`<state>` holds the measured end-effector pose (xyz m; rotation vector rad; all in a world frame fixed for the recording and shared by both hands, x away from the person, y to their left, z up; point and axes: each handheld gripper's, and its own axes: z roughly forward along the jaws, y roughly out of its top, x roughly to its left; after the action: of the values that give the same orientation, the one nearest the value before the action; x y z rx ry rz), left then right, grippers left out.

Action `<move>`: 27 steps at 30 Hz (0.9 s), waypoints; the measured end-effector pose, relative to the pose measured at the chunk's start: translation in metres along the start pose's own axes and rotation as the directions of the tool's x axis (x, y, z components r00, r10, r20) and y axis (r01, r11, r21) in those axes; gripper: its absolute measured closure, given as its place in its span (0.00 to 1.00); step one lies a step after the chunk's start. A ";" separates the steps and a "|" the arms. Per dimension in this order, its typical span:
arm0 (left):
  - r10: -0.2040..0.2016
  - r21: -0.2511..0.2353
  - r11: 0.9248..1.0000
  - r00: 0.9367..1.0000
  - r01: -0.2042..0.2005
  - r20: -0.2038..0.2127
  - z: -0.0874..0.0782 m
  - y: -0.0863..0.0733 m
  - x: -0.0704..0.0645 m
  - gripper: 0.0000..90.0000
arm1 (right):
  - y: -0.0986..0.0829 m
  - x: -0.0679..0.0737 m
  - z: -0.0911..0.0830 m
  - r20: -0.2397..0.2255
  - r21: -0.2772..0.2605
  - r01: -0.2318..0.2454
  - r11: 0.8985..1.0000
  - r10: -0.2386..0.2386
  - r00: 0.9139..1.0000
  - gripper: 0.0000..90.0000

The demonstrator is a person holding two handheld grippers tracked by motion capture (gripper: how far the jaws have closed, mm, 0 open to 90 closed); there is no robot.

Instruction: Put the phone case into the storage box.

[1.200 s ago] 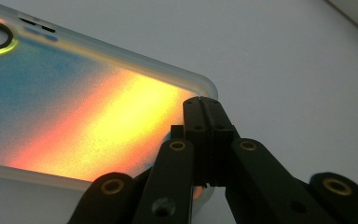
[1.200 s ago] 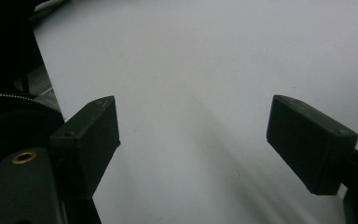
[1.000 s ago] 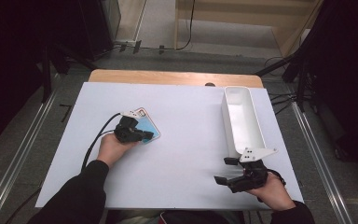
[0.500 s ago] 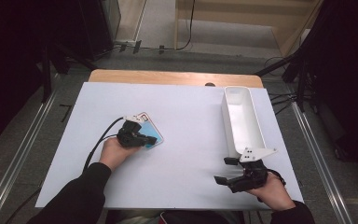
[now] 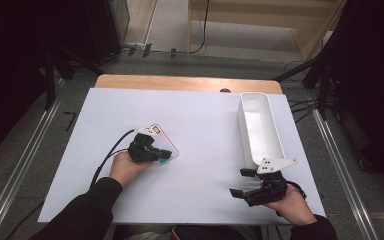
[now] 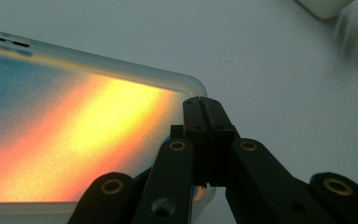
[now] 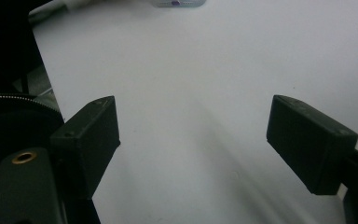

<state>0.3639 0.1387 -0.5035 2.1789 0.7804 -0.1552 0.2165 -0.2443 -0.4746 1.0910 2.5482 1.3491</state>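
**A:** What is the left tool [image 5: 164,157] doing on the white tabletop [image 5: 200,130]?

**B:** In the high view it sits over the near corner of a phone case [image 5: 161,142], a flat rounded piece with a pale translucent rim. The person's left hand [image 5: 127,167] grips the tool from behind, and a black cable runs off it toward the tabletop's left side.

**A:** Are its jaws apart?

**B:** No. The left gripper view shows the two black jaws pressed flush together, tips meeting just above the case's [image 6: 74,135] orange and yellow surface. Whether they pinch the rim, I cannot tell; nothing shows between them.

**A:** Where does the case lie?

**B:** Flat on the tabletop, left of centre, set at an angle to the edges. Its surface runs from blue through orange to yellow in the left gripper view.

**A:** And the right tool [image 5: 247,182]?

**B:** Released. It is held by the right hand [image 5: 290,202] near the front right corner of the tabletop, well apart from the case. The right gripper view shows its jaws spread wide with bare white surface [image 7: 191,93] between them.

**A:** Anything else on the tabletop?

**B:** A long white tray [image 5: 275,135] stands along the right side, its near end just beyond the right tool's grey plate.
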 end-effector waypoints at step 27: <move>0.030 -0.001 1.000 0.996 -0.030 0.086 0.014 0.002 -0.042 0.93 | 0.000 0.000 0.000 -0.004 0.001 0.004 1.000 -0.004 1.000 0.18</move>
<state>0.3335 0.1074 -0.4964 2.1680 0.6985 -0.2321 0.2170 -0.2440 -0.4747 1.0837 2.5528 1.3501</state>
